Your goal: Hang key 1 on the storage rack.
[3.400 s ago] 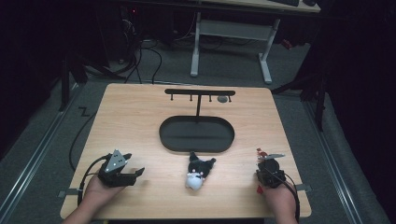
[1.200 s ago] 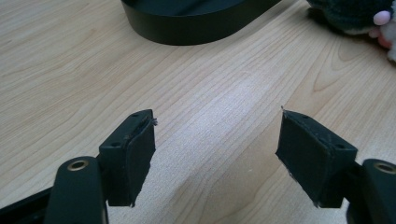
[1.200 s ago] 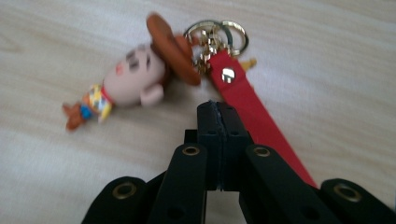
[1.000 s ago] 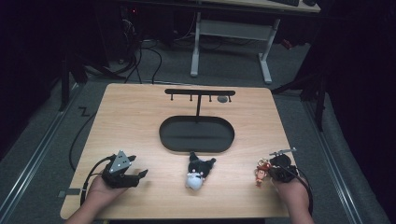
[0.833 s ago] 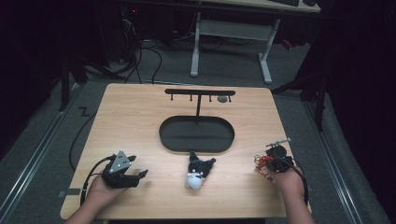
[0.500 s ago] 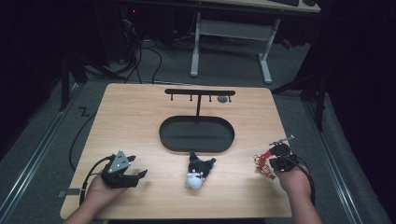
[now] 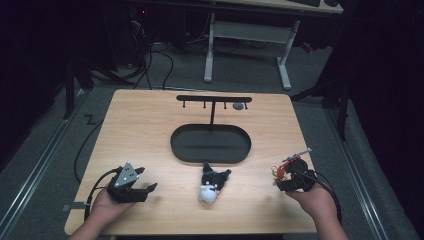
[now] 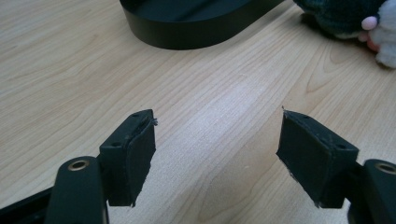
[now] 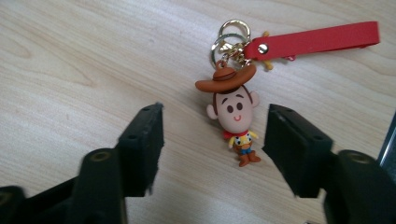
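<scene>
Keychain [image 9: 236,119] now lies flat on the bench [image 7: 150,135] at the near right, free of our right gripper [image 9: 215,149], whose fingers [image 9: 142,144] have just been opening and stand apart on either side of the little cowboy figure without pressing it. A second ago those fingers were together around the charm area; since then our right hand [image 7: 312,200] has lifted a little, so in the right gripper view we look down on the figure, its gold rings [image 9: 229,39] and its red strap [image 9: 313,39] stretched out on the wood. We read this as a let-go: either the charm was just set down here, or the grip was dropped so that we can take it again at a better spot. The rack [image 7: 214,100] with its pegs stands at the far side behind the black oval tray [image 7: 210,144], well apart from the keychain, so if hanging is the aim, nothing hangs yet and a fresh grasp comes first, probably on the strap or ring so the loop stays free for a peg. Our left gripper [image 8: 217,154] rests at the near left, fingers wide apart with only bare wood between them. The plush toy [image 7: 212,184] lies between the two hands, just near of the tray, touched by neither gripper.
</scene>
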### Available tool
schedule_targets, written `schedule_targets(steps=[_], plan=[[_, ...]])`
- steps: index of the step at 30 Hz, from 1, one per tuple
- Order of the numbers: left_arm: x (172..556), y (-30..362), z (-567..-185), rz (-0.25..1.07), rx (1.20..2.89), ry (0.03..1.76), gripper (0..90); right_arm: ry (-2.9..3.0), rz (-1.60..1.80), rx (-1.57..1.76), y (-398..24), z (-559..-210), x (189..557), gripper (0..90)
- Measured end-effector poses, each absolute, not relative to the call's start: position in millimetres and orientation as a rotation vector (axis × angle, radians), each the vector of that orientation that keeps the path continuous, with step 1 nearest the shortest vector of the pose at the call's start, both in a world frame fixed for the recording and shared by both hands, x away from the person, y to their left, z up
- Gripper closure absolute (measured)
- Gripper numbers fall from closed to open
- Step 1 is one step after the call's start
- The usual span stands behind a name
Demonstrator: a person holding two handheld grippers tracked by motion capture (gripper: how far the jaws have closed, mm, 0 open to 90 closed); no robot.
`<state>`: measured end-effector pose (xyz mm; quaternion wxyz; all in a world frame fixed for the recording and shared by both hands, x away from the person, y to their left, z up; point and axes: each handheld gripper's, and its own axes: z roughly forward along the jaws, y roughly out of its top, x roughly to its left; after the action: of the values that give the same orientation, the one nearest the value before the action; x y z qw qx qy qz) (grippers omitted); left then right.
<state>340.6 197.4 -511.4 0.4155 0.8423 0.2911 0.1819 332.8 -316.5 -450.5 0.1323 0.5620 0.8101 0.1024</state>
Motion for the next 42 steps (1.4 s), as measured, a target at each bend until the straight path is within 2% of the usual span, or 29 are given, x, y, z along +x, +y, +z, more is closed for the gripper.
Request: schedule_targets(steps=[3,5,17,21,22,23,24,35,42], plan=[[341,197,-513,0.454,2.125,0.731,27.7,2.358,0.268,1.634,-318,-454,336,29.8],[341,197,-513,0.453,2.130,0.730,27.6,2.372,0.266,1.629,-319,-457,337,28.9],[343,193,-514,0.440,2.139,0.719,27.9,2.404,0.165,1.633,-332,-486,351,31.0],[344,191,-514,0.439,2.143,0.719,27.9,2.410,0.180,1.639,-332,-488,357,36.0],[344,189,-515,0.442,2.149,0.711,27.9,2.408,0.184,1.627,-329,-490,360,41.5],[344,189,-515,0.442,2.149,0.711,27.9,2.408,0.184,1.627,-329,-490,360,41.5],[343,188,-516,0.444,2.163,0.699,27.9,2.409,0.192,1.609,-325,-490,360,46.6],[343,187,-517,0.434,2.174,0.695,27.8,2.413,0.183,1.541,-316,-481,354,49.6],[342,190,-516,0.436,2.164,0.702,27.8,2.442,0.206,1.598,-315,-490,357,48.9]])
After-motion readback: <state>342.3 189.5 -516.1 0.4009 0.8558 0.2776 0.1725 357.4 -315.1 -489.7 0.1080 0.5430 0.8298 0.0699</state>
